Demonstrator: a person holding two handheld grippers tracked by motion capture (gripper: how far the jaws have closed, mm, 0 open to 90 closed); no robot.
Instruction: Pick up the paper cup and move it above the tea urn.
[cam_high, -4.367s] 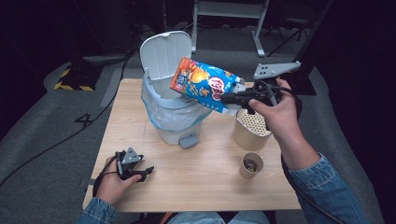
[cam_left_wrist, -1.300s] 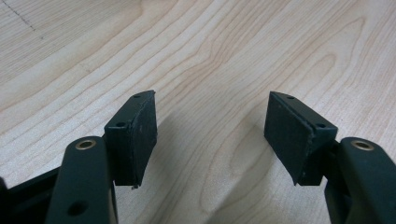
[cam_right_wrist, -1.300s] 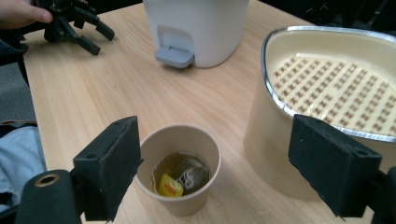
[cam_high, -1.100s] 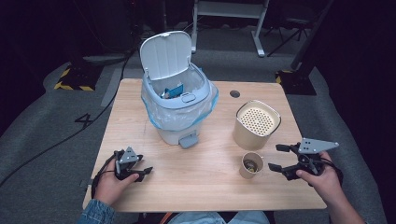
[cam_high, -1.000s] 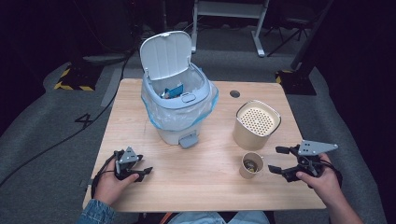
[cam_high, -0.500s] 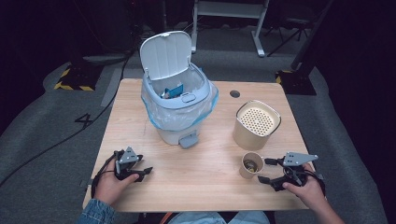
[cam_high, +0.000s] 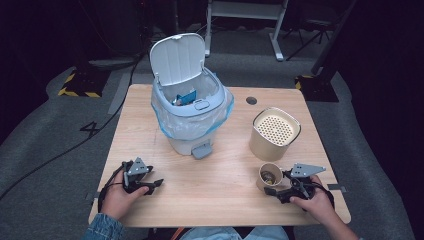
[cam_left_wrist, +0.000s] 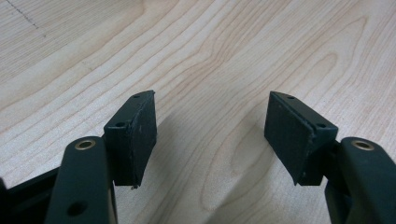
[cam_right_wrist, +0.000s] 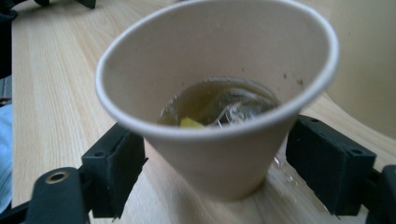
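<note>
Now the right claw (cam_high: 276, 185) is closing in around the cup (cam_right_wrist: 219, 105), jaws on both sides but not squeezing yet. Cup is standing on the bench (cam_high: 220, 200), just before the tan can (cam_high: 275, 134). Left claw (cam_left_wrist: 210, 130) is resting wide open, holding nothing.

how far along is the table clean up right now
Done: a snack bag lies inside the open bin. In hand: the right gripper has its jaws either side of the paper cup, closing in but not yet pressing; liquid and scraps sit inside it. The left gripper rests open on the table. Left: the cup, and maybe the tan canister.
</note>
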